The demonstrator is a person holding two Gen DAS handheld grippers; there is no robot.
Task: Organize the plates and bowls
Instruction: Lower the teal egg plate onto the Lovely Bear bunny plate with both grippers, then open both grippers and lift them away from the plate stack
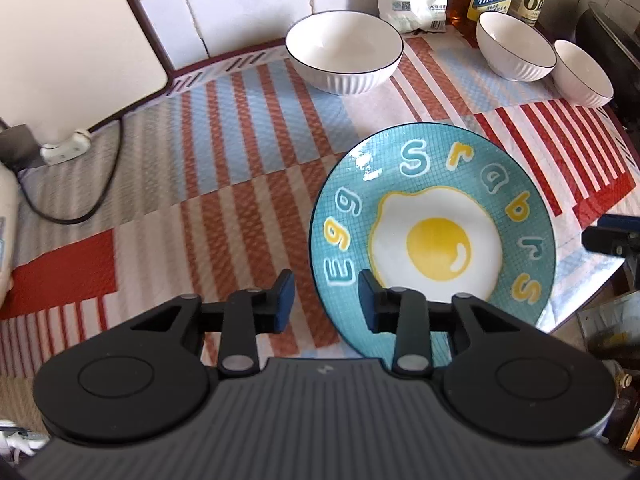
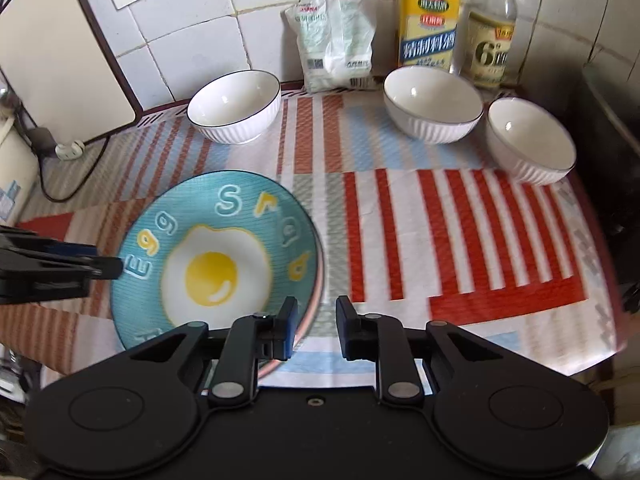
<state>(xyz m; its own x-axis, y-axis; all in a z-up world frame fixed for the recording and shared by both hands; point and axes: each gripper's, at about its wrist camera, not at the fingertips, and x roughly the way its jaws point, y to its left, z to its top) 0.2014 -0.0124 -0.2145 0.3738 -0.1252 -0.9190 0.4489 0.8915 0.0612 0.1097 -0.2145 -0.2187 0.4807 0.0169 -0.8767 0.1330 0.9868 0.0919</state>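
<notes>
A teal plate [image 1: 432, 236] with a fried-egg picture lies on the striped cloth; it also shows in the right wrist view [image 2: 216, 256], with a pink rim of another plate showing under it. My left gripper [image 1: 326, 300] is open, its jaws straddling the plate's near-left rim. My right gripper [image 2: 316, 328] is open at the plate's right rim. Three white ribbed bowls stand at the back: one on the left [image 2: 234, 106], one in the middle [image 2: 434, 104], one on the right [image 2: 530, 140].
A white cutting board [image 2: 60, 56] leans on the tiled wall at the left, with a cable and plug [image 2: 68, 150] below it. A salt bag [image 2: 332, 40] and two bottles [image 2: 428, 28] stand against the back wall. A dark appliance [image 2: 608, 120] borders the right.
</notes>
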